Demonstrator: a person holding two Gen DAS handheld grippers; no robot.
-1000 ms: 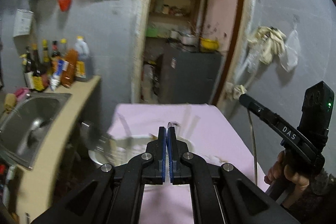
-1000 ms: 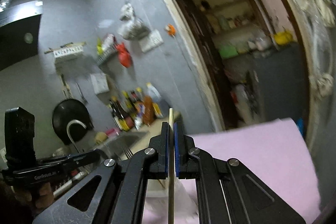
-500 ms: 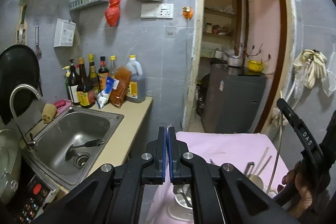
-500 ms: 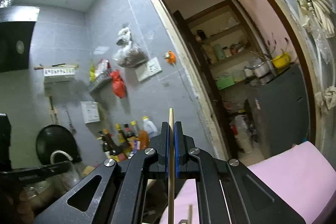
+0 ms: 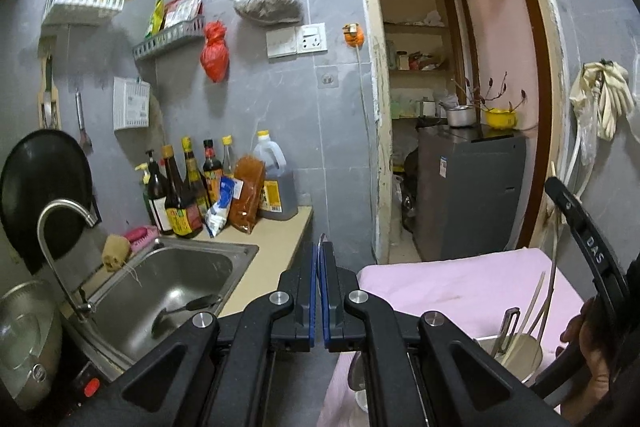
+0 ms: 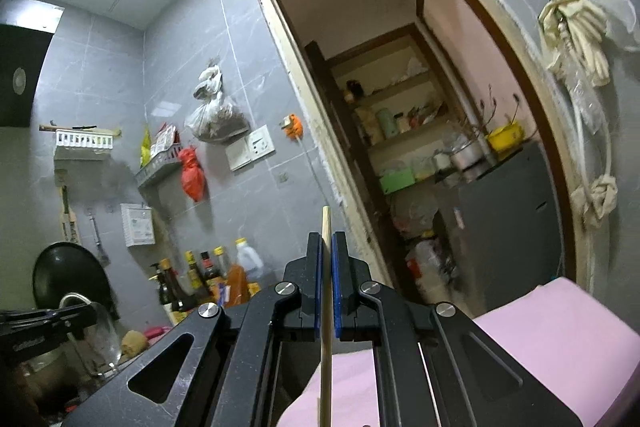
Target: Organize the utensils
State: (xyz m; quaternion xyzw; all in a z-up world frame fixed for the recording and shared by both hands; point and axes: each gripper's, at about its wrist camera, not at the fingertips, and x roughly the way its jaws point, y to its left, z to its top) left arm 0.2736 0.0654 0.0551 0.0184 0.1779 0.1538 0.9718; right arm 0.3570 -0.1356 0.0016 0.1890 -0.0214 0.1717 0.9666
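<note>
Wooden chopstick [image 6: 326, 307] stands upright, clamped in the right tongs [image 6: 327, 283], lifted high, I judge for carrying to the metal holder [image 5: 516, 347] on the pink bench [image 5: 452, 287]; left tongs [image 5: 319, 291] pinch a thin metal utensil [image 5: 321, 239]; sink [image 5: 168, 287] and sauce bottles [image 5: 180, 195] sit well aside; nothing blocks the way.
</note>
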